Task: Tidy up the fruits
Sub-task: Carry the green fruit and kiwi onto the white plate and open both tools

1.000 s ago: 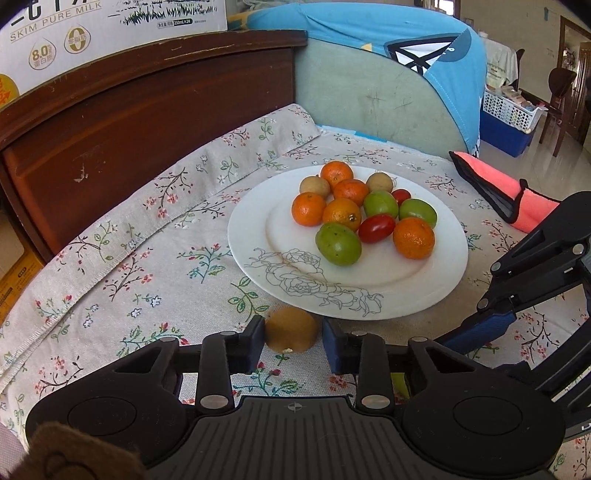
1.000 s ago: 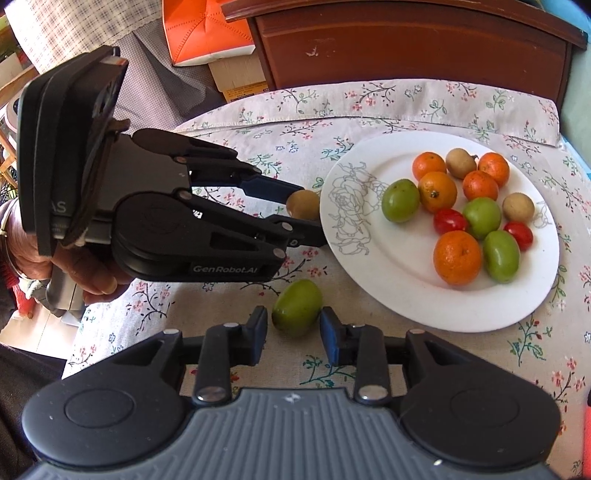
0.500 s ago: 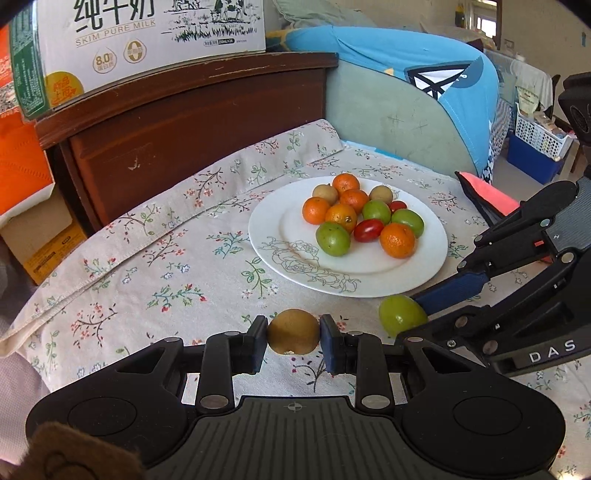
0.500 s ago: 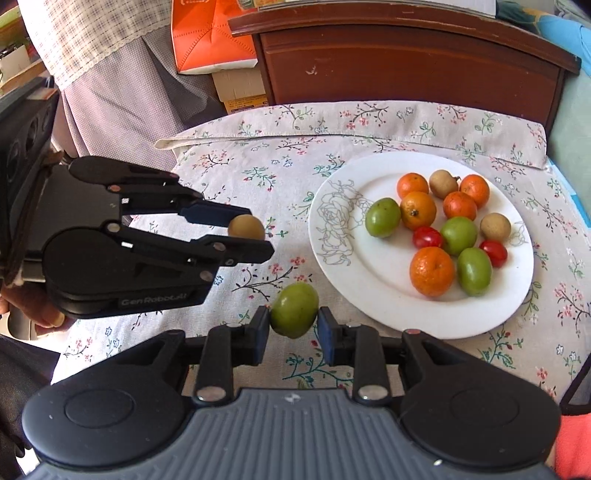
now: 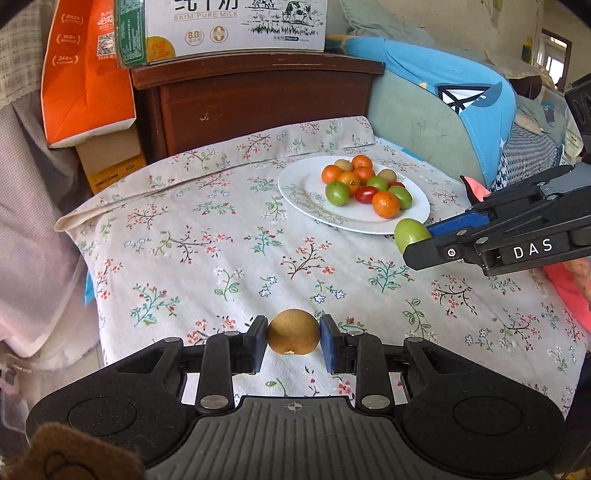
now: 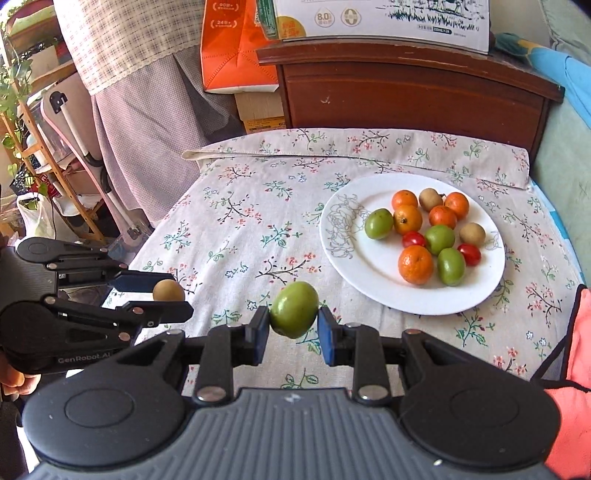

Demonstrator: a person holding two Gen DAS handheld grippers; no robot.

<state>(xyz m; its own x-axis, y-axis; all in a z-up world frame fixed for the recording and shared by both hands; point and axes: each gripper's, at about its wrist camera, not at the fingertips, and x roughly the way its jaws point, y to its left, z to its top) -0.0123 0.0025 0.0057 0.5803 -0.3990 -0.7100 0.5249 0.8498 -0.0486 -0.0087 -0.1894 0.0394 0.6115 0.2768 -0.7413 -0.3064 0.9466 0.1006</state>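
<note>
My left gripper [image 5: 293, 334] is shut on a small brown round fruit [image 5: 293, 331] and holds it above the floral cloth, well in front and left of the plate; it also shows in the right wrist view [image 6: 168, 291]. My right gripper [image 6: 293, 325] is shut on a green fruit [image 6: 294, 309], lifted above the cloth near the plate's front edge; the fruit also shows in the left wrist view [image 5: 410, 233]. A white plate [image 6: 376, 275] holds several orange, green, red and brown fruits.
A dark wooden headboard [image 5: 258, 99] stands behind the table with a milk carton box [image 5: 229, 26] on top and an orange box [image 5: 81, 74] to its left. A blue cushion [image 5: 443, 85] lies at the back right. An orange-pink cloth [image 6: 576, 350] lies at the right edge.
Both grippers have pulled back and up away from the plate, each carrying its fruit. The plate now looks smaller and farther off in both views.
</note>
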